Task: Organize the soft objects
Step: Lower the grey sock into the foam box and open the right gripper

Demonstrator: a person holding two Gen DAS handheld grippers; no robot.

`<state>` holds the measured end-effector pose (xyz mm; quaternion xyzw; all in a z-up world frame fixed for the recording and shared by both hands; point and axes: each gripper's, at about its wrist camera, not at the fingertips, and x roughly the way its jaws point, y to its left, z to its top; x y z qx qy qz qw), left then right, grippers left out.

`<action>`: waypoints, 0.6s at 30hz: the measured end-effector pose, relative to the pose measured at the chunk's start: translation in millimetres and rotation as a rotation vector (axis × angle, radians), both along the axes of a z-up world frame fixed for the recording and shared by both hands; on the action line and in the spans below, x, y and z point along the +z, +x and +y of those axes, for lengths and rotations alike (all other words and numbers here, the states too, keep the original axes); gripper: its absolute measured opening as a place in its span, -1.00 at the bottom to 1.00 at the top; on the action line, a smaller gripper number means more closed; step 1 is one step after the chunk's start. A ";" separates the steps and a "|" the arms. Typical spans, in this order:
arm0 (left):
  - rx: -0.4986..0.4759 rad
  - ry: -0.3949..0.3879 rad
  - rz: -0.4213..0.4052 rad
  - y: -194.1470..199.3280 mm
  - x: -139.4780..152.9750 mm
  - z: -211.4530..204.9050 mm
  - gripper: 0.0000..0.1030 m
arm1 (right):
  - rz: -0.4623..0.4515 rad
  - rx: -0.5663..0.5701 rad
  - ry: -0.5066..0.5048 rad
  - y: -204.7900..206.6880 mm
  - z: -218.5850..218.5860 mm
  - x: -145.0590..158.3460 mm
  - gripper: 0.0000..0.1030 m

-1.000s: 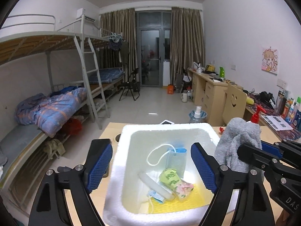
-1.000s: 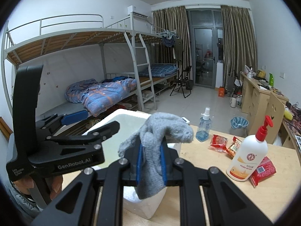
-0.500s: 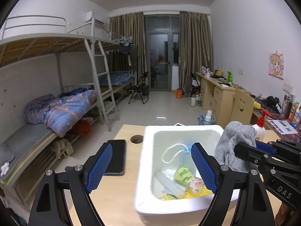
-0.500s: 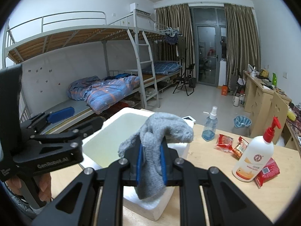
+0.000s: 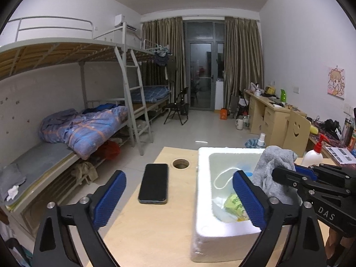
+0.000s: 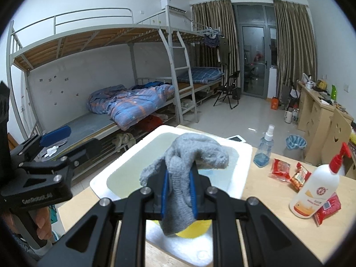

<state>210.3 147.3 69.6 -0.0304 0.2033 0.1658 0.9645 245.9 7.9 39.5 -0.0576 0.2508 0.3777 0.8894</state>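
- Grey sock [image 6: 178,182] hangs pinched tight in the right gripper [image 6: 179,197].
- White foam box [image 6: 242,155] sits right under and ahead of it.
- Left gripper [image 5: 179,197] has just been opening wide, holds nothing, off to the box's side.

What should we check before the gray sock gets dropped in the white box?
1. Sock gripped by right tongs: ok.
2. Sock over the box opening: ok.
3. Left tongs open with nothing between them, their jaws having just opened wider: ok.
4. Room left in the box beside the mask and packet: ok.
5. Phone clear of the box: ok.
6. Sock snagged on a pad: cannot tell.
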 end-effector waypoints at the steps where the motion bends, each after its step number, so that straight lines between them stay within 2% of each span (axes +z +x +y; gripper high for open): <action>1: 0.004 0.002 0.000 -0.8 0.1 1.1 0.91 | 0.005 0.002 -0.002 1.1 1.7 -0.9 -0.61; 10: 0.012 -0.008 -0.008 -9.7 0.3 7.2 0.91 | 0.019 0.000 -0.018 6.0 8.3 -5.7 -0.58; 12: 0.010 -0.008 -0.008 -10.2 0.0 7.4 0.91 | 0.006 0.005 -0.026 3.4 9.5 -4.8 -0.41; 14: 0.008 -0.008 -0.009 -11.3 0.3 8.0 0.91 | -0.005 -0.001 -0.032 1.4 12.0 -2.5 0.04; 15: 0.010 -0.009 -0.011 -11.7 0.3 8.4 0.91 | -0.011 0.001 -0.026 -0.5 10.9 -1.0 0.18; 16: 0.012 -0.010 -0.012 -10.1 0.7 8.6 0.91 | -0.014 0.006 -0.017 -1.5 11.0 0.1 0.40; 17: 0.012 -0.010 -0.012 -9.9 0.9 8.5 0.91 | -0.019 0.009 -0.008 -2.1 10.3 1.1 0.48; 18: 0.013 -0.012 -0.012 -10.0 1.3 8.9 0.91 | -0.022 0.005 -0.001 -2.6 9.0 2.5 0.49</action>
